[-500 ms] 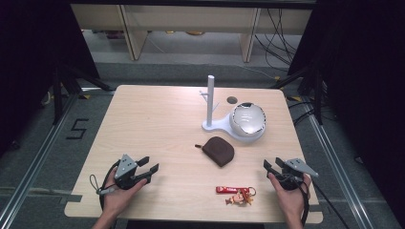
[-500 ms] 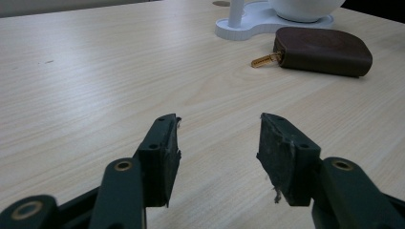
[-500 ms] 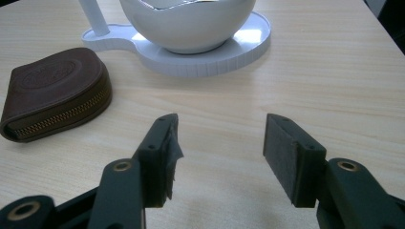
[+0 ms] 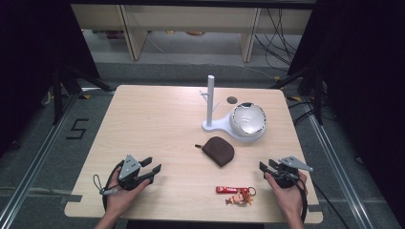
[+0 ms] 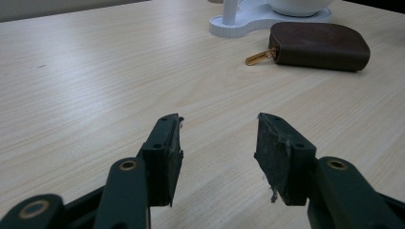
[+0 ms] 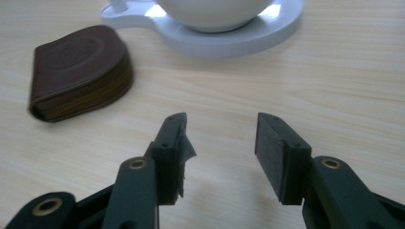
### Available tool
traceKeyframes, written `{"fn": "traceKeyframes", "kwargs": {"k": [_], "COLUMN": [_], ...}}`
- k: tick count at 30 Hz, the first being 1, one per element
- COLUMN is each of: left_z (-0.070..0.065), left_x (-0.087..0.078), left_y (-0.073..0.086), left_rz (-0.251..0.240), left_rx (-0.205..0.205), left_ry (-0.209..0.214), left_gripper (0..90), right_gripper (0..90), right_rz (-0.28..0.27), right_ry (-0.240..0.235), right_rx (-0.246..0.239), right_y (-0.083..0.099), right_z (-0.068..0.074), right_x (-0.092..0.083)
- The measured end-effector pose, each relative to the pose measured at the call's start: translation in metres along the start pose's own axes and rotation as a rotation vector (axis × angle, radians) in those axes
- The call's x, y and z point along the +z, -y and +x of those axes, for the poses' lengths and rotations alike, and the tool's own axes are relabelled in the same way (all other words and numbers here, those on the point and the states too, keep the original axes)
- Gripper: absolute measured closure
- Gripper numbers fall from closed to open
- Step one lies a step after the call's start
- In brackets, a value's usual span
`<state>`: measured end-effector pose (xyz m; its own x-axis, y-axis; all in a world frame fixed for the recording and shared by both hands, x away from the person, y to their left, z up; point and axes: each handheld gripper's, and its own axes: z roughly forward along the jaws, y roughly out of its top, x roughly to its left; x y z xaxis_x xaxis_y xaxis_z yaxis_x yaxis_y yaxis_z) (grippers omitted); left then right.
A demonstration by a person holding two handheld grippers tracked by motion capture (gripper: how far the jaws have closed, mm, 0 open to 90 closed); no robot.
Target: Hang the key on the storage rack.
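Note:
A brown zip pouch [image 4: 218, 150] lies mid-table, also in the left gripper view [image 5: 319, 45] and the right gripper view [image 6: 79, 69]. Behind it stands a white stand [image 4: 210, 102] with a post, hooks and a round bowl [image 4: 247, 121]. A red keychain with a small figure [image 4: 236, 194] lies near the front edge. My left gripper [image 4: 153, 166] rests at the front left, open with nothing between its jaws [image 5: 219, 143]. My right gripper [image 4: 265, 166] sits at the front right, open and empty [image 6: 220, 143], pointing toward the pouch and stand base [image 6: 224, 38].
The wooden table [image 4: 153, 119] has a small dark hole [image 4: 232, 99] near its back edge. Metal rails run along the floor on both sides. Shelving and cables sit beyond the far edge.

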<state>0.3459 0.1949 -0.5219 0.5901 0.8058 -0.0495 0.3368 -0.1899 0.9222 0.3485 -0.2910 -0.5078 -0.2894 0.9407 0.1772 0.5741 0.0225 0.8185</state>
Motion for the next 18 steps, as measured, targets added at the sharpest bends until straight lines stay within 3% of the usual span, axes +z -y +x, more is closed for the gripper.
{"fn": "traceKeyframes", "kwargs": {"k": [1,2,5,10,12,13,18], "left_z": [0.000,0.000,-0.001,-0.001,-0.001,-0.001,-0.001], "left_x": [0.000,0.000,0.001,0.002,0.001,0.002,0.002], "left_y": [0.000,0.000,0.000,0.000,0.000,-0.001,-0.001], "left_rz": [0.003,0.003,0.006,0.008,0.017,0.017,0.023], "left_rx": [0.001,0.001,0.012,0.012,0.010,0.012,0.019], "left_ry": [0.004,0.004,0.006,0.013,0.010,0.013,0.007], "left_gripper": [49.6,49.5,49.2,48.7,48.6,48.6,48.6], "right_gripper": [55.2,55.2,55.2,54.0,53.6,52.5,50.7], "right_rz": [0.029,0.046,0.078,0.210,0.208,0.266,0.322], "right_ry": [-0.018,-0.024,-0.049,-0.100,-0.109,-0.102,-0.148], "right_rx": [-0.052,-0.062,-0.058,-0.064,-0.084,-0.067,-0.076], "right_y": [-0.007,-0.011,-0.019,-0.045,-0.049,-0.056,-0.069], "right_z": [0.004,0.007,0.012,0.025,0.026,0.030,0.037], "right_x": [0.002,0.003,0.006,0.020,0.025,0.029,0.045]}}
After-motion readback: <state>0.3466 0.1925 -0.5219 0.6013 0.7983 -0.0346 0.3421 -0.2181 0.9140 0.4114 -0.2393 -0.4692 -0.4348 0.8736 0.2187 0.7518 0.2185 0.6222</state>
